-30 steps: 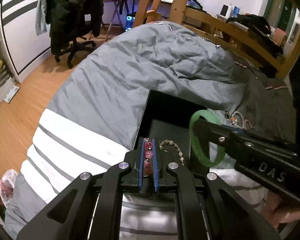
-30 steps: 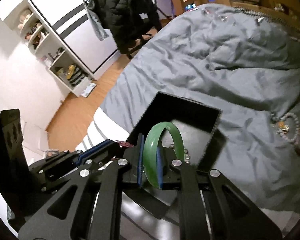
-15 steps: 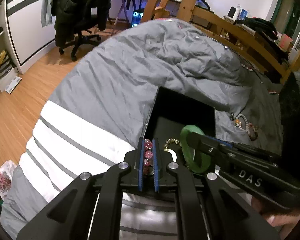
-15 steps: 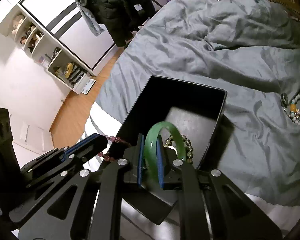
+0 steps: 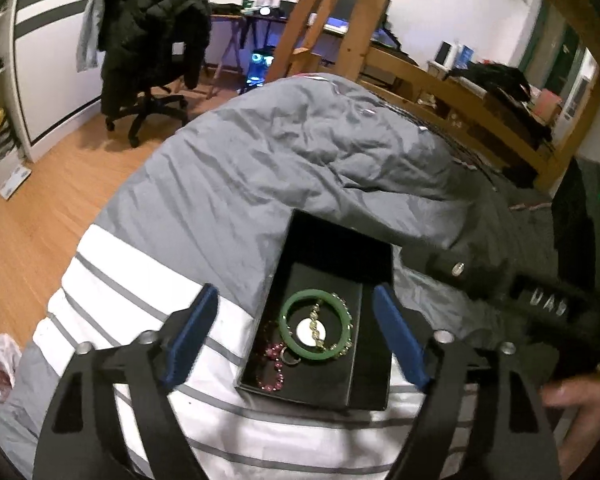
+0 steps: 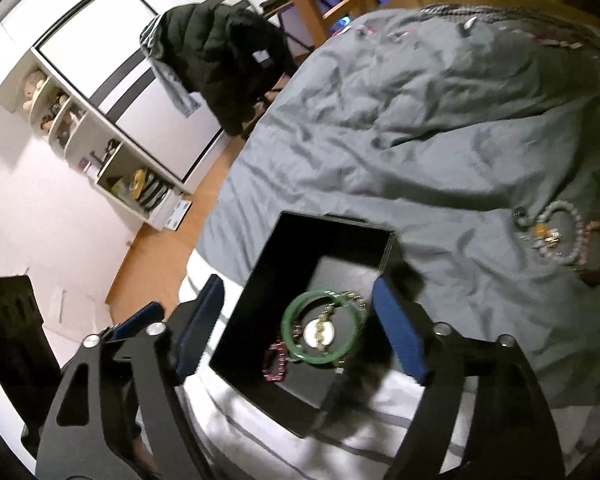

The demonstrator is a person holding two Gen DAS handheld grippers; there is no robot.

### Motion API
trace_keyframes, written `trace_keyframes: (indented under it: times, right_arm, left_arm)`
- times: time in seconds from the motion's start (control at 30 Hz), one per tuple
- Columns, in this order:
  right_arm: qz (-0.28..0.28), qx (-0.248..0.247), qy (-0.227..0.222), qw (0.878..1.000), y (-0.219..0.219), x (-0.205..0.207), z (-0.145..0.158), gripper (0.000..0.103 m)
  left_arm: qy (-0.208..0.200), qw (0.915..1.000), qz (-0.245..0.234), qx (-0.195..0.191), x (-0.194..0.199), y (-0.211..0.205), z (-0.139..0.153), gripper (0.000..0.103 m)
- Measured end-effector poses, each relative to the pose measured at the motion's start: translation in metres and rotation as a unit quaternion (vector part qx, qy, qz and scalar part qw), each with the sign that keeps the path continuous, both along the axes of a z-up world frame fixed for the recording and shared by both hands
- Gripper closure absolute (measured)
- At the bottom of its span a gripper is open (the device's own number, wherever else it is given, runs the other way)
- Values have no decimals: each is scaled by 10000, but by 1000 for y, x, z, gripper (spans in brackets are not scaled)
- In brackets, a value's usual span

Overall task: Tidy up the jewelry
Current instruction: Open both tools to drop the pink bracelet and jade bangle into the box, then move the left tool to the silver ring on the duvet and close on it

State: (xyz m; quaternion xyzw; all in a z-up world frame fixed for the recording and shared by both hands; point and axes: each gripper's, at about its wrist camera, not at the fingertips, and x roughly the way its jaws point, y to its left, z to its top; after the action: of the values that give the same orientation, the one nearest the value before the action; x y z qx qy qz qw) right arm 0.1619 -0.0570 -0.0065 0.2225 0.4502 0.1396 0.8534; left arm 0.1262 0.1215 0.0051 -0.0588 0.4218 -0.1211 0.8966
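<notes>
A black open box (image 5: pixel 336 240) (image 6: pixel 284 240) lies on the bed. Inside lie a green bangle (image 5: pixel 289 334) (image 6: pixel 288 330), a pink bead bracelet (image 5: pixel 272 374) (image 6: pixel 274 364) and a gold bead bracelet (image 5: pixel 342 346) (image 6: pixel 350 296). My left gripper (image 5: pixel 296 332) is open and empty, hanging over the box. My right gripper (image 6: pixel 298 330) is open and empty, also over the box. Several more bracelets (image 6: pixel 556 236) lie on the grey duvet to the right of the box.
The grey duvet (image 5: pixel 300 152) with white stripes covers the bed. A wooden bunk frame (image 5: pixel 440 80) runs behind it. An office chair with a black jacket (image 5: pixel 152 48) stands on the wood floor at left. White shelves (image 6: pixel 100 160) line the wall.
Both grippers have opened. The pink bead bracelet left my left gripper and the green bangle left my right gripper; both now lie in the box. Both grippers have risen.
</notes>
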Motion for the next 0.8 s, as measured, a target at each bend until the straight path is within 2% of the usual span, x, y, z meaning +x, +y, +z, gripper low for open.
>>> trace_keyframes:
  times: [0.1, 0.13, 0.17, 0.47, 0.63, 0.8]
  right_arm:
    - [-195, -118, -63, 9997, -20, -9, 7, 12]
    - [-262, -218, -92, 9994, -27, -14, 10, 11]
    - [-276, -290, -100, 9991, -32, -16, 11, 11]
    - [-723, -972, -230, 9924, -100, -62, 25, 10]
    - [-839, -1487, -319, 9848, -133, -85, 29, 10]
    - [-984, -1612, -400, 9812, -160, -100, 27, 10]
  left_arm:
    - [-73, 9996, -223, 140, -6, -13, 1, 12]
    - [-73, 9994, -287, 157, -8, -17, 0, 7]
    - [-54, 9992, -363, 156, -11, -22, 0, 7]
    - [-42, 9955, -838, 445, -40, -70, -3, 7]
    - [-98, 9950, -947, 287, -53, -90, 4, 7]
    - [-85, 9961, -861, 167, -50, -109, 3, 7]
